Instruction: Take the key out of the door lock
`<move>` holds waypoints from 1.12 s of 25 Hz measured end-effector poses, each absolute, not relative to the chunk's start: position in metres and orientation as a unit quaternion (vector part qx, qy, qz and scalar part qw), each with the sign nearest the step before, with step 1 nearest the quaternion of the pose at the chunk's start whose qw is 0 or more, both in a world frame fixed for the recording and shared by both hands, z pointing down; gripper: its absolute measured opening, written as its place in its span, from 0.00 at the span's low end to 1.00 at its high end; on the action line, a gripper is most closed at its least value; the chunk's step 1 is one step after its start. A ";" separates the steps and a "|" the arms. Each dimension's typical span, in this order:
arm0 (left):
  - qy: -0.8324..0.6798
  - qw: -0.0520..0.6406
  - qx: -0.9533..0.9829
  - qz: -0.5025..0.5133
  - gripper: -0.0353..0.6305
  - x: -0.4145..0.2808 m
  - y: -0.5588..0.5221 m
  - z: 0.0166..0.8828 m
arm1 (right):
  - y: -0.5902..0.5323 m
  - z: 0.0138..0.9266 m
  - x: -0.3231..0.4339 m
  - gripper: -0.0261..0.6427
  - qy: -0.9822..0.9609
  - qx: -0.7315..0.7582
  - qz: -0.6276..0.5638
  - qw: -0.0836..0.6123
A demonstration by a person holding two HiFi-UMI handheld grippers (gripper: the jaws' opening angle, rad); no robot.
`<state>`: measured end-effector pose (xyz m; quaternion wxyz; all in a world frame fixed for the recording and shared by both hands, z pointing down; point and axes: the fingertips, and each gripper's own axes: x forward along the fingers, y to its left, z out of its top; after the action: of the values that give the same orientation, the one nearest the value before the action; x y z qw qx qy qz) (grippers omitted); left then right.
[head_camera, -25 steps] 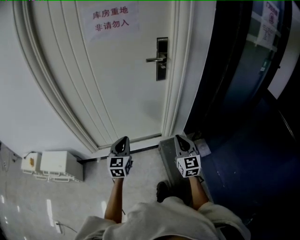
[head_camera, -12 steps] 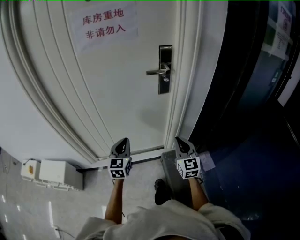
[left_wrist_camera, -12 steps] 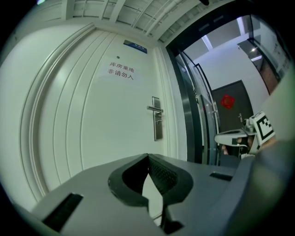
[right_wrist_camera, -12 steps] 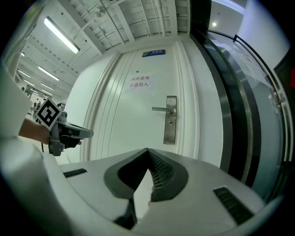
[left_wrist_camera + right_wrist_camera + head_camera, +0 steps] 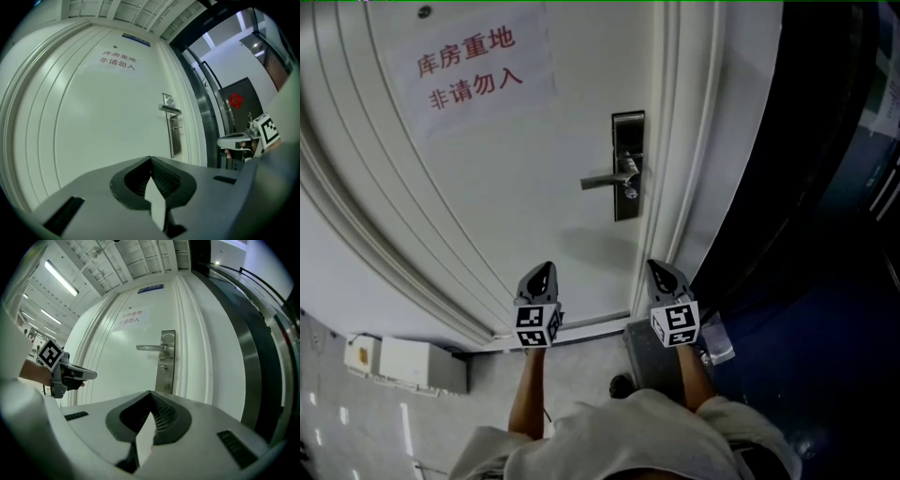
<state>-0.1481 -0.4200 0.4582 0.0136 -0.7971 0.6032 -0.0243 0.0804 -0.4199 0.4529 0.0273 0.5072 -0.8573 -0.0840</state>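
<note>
1. Locating the small silver metal key (image 5: pixel 630 192) first: lodged in the keyhole of the tall brushed-steel lock plate (image 5: pixel 627 167), just under the horizontal steel lever handle (image 5: pixel 607 180), head poking out from the plate.
2. Placing that plate near the right edge of the white panelled door (image 5: pixel 534 206), apparently closed in its white frame, with a white paper notice in red characters (image 5: pixel 473 67) taped higher up to the left.
3. Reading the left gripper (image 5: pixel 542 277): grey jaws pressed together at the tips, nothing between them, held low before the foot of the door, well apart from the key.
4. Reading the right gripper (image 5: pixel 664 277): likewise closed tight on nothing, level with the left one, below the lock and well short of it, nose aimed roughly toward the plate in the right gripper view.
5. Judging progress: nothing of the task done yet, with the key neither touched, gripped nor drawn out.
6. Remaining, by the look of it: raising one gripper to the lock, spreading its jaws, pinching the key's head, pulling straight out; perhaps turning it first, though too small to tell the key's angle.
7. Noting further out: a white rectangular box (image 5: pixel 408 361) on the pale floor at lower left, and a dark glazed opening (image 5: pixel 825 187) right of the frame.
</note>
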 end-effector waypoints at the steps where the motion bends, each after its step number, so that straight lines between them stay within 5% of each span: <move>1: 0.605 0.016 -0.796 -0.023 0.08 -0.148 -0.432 0.456 | -0.433 0.450 0.080 0.07 -0.858 0.505 -0.087 0.024; 13: 0.616 0.009 -0.788 -0.018 0.08 -0.148 -0.515 0.459 | -0.533 0.455 0.066 0.07 -0.873 0.481 -0.079 0.035; 28: 0.583 -0.014 -0.811 -0.038 0.08 -0.155 -0.521 0.475 | -0.519 0.476 0.047 0.07 -0.861 0.498 -0.074 0.077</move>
<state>-0.1553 -0.5206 0.4751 -0.0136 -0.8111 0.5835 -0.0381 0.0468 -0.5194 0.4760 0.0772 0.4981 -0.8606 -0.0736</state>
